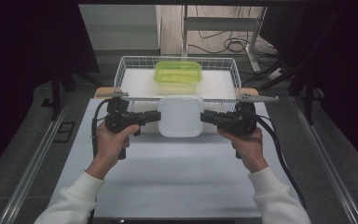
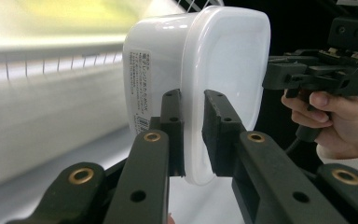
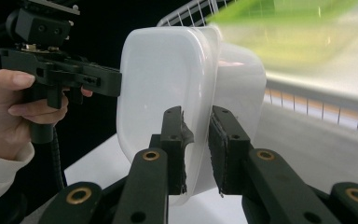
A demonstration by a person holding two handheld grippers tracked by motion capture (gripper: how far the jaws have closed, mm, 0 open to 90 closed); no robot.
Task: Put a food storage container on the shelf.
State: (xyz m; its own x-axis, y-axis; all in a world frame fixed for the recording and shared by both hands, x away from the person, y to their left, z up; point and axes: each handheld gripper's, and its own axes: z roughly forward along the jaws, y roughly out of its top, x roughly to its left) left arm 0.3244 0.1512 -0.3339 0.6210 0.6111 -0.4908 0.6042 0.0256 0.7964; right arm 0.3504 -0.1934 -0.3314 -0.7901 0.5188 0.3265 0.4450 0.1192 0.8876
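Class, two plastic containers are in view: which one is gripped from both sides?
The white container, held at its rim by the left hand-held gripper and the right hand-held gripper. The green-lidded container sits untouched in the wire basket.

Green container (image 3: 289, 21) blurred; label (image 2: 140, 88) unreadable

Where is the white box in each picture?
High view: the white box is in the middle, held between the left tongs and right tongs, just in front of the wire basket.
Left gripper view: upper middle, its rim pinched by the black jaws.
Right gripper view: middle, rim pinched too.
Shared landmark: the wire basket holding the green container.
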